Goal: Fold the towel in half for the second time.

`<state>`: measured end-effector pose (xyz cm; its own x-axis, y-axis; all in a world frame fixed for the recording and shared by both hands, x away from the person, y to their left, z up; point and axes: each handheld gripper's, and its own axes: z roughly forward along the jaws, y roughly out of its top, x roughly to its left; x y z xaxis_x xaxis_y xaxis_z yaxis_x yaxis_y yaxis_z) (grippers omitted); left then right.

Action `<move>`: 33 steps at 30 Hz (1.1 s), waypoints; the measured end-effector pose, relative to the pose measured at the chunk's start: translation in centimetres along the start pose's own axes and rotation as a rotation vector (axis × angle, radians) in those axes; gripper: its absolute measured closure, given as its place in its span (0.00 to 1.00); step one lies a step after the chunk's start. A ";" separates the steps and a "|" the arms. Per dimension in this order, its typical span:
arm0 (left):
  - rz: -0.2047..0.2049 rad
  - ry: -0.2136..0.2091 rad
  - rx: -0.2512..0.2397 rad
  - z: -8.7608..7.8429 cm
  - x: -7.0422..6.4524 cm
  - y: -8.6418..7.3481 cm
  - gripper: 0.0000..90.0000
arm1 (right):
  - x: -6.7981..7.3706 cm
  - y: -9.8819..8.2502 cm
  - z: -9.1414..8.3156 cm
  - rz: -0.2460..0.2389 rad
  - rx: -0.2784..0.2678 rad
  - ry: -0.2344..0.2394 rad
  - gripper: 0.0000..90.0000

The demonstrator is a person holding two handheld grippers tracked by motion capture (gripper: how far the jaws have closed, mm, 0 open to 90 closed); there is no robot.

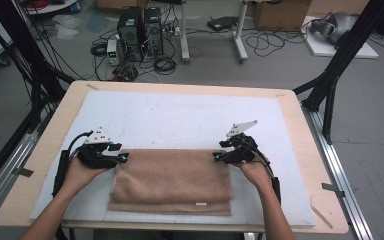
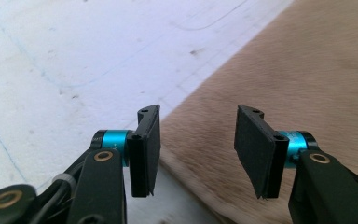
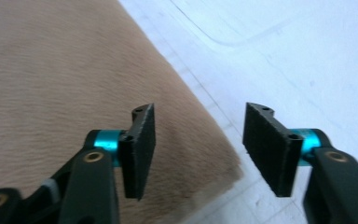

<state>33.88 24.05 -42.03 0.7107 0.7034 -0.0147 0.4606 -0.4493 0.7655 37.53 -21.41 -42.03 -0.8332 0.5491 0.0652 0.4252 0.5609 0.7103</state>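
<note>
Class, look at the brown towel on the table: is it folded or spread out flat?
Folded. The brown towel shows stacked layer edges along its near side.

A fuzzy tan cloth towel (image 1: 172, 180) lies on a matt white mat (image 1: 180, 117) over pale wood table (image 1: 300, 125).

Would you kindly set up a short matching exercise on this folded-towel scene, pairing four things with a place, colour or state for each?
Things:
1. towel
2. left gripper
3. right gripper
4. mat

Descriptions:
A. white, covering the tabletop
B. open, at the towel's far right corner
C. tan, folded, lying flat near the front edge
D. open, at the towel's far left corner

Pairs: 1-C, 2-D, 3-B, 4-A

Each gripper view shows open jaws with no cloth pinched between them.
</note>
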 end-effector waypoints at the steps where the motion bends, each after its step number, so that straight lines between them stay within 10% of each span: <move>1: -0.006 0.004 0.021 0.5 0.2 -0.1 0.53 | -0.2 -0.2 0.3 0.003 0.017 -0.004 0.46; 8: -0.065 -0.061 0.056 1.7 0.8 -0.8 0.52 | -0.6 -1.4 1.4 0.074 0.011 0.100 0.63; 14: -0.036 -0.073 0.050 1.4 0.4 -0.4 0.84 | -0.3 -0.7 0.8 0.011 0.010 0.108 0.87; 27: -0.095 0.115 -0.182 2.6 3.7 6.5 0.85 | -5.0 4.9 -1.6 0.036 -0.086 -0.058 0.87; 30: -0.118 0.228 -0.175 4.0 4.6 7.6 0.67 | -6.7 5.7 -1.2 0.069 -0.103 -0.126 0.65; 33: -0.114 0.169 -0.122 4.3 4.7 7.1 0.58 | -7.3 5.1 -0.8 0.118 -0.096 -0.102 0.58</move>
<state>42.79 21.84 -39.39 0.5535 0.8328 -0.0057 0.4579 -0.2986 0.8374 45.52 -23.04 -38.34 -0.7375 0.6702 0.0838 0.4780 0.4303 0.7657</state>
